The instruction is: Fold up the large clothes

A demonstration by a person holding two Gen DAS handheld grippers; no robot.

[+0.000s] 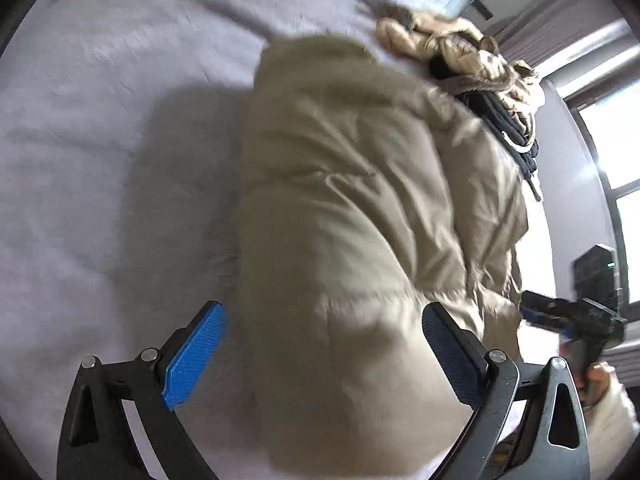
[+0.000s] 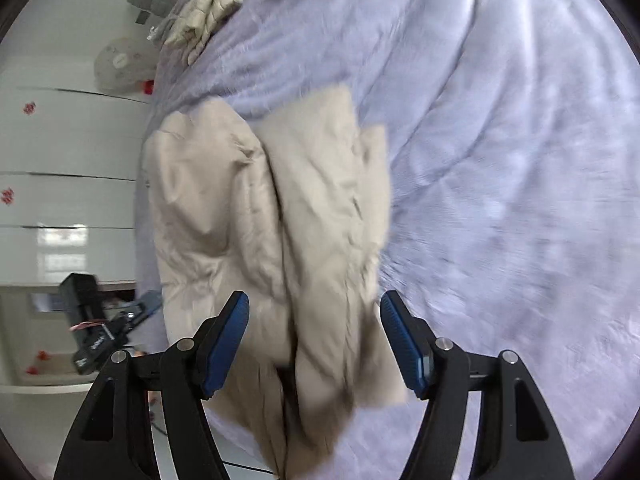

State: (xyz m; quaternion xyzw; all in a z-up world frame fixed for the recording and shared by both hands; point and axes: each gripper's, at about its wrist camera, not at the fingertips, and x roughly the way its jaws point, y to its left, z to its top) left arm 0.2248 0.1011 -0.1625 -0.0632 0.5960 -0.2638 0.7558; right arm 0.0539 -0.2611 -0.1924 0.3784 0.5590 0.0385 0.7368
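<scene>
A beige padded jacket (image 1: 360,200) lies folded lengthwise on a lavender bed cover (image 1: 100,140). My left gripper (image 1: 324,320) is open just above the jacket's near end, with blue pads on both sides of it. In the right wrist view the same jacket (image 2: 280,220) lies along the bed's left edge, with its near end between the fingers of my right gripper (image 2: 314,312), which is open and grips nothing. The right gripper also shows at the right edge of the left wrist view (image 1: 576,316). The left gripper shows at the left of the right wrist view (image 2: 108,320).
A heap of beige and dark clothes (image 1: 480,68) lies beyond the jacket. Another pale quilted garment (image 2: 208,8) lies at the bed's far corner. White wardrobe doors (image 2: 60,160) stand beside the bed, and a window (image 1: 616,140) is on the other side. The lavender cover (image 2: 500,160) stretches to the right.
</scene>
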